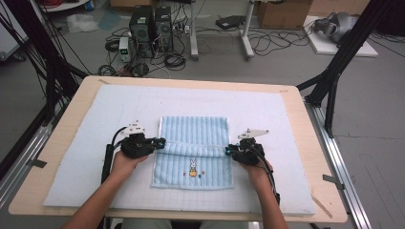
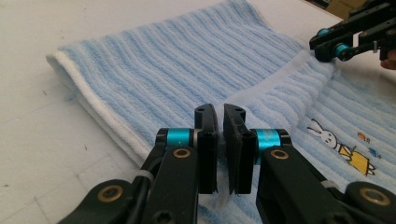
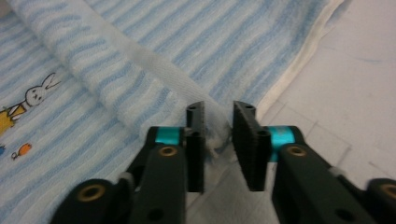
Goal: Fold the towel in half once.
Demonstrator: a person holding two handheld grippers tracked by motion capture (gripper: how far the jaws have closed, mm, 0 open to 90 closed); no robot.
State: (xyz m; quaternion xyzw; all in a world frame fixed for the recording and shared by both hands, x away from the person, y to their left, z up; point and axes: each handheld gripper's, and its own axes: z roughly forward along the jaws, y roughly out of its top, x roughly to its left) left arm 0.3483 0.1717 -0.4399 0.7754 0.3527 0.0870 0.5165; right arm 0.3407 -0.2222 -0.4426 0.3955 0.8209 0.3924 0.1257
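A light blue striped towel with a small rabbit picture lies on the pale blue mat. A raised fold runs across its middle between the two grippers. My left gripper is at the towel's left edge. In the left gripper view, the left gripper has its jaws almost together on the fold's end of the towel. My right gripper is at the towel's right edge. In the right gripper view, the right gripper has bunched fabric of the towel between its jaws.
The mat covers most of a wooden table. Black frame legs stand at the table's right and left sides. On the floor behind are computer towers, cables and a cardboard box.
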